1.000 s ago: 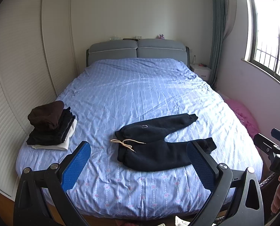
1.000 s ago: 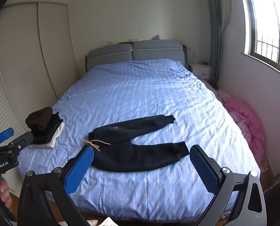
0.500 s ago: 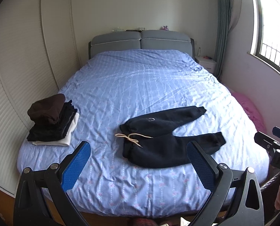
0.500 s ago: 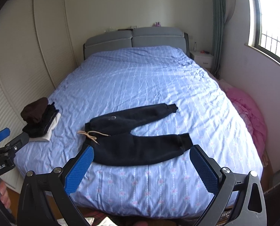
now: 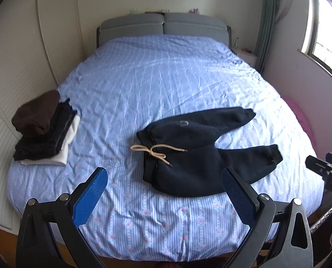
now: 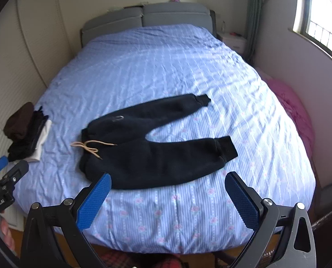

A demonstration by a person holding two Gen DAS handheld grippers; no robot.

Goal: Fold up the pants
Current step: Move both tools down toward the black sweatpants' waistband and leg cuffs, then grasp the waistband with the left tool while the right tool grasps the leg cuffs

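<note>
Matt fleecy black cloth pants [image 5: 201, 154] with woven tan drawstring [image 5: 153, 153]; bed [image 5: 157, 84] sheet of creased striped cotton-like cloth.

The sweatpants [image 5: 201, 149] lie on the bed [image 5: 157, 71] near its foot edge, waistband toward 9 o'clock, both legs spread toward 2 and 3 o'clock. The drawstring [image 5: 153, 153] trails off the waistband toward 9 o'clock. A stack of folded clothes [image 5: 44, 129] sits well apart at 9 o'clock. The headboard [image 5: 163, 24] stands at 12 o'clock.
</note>
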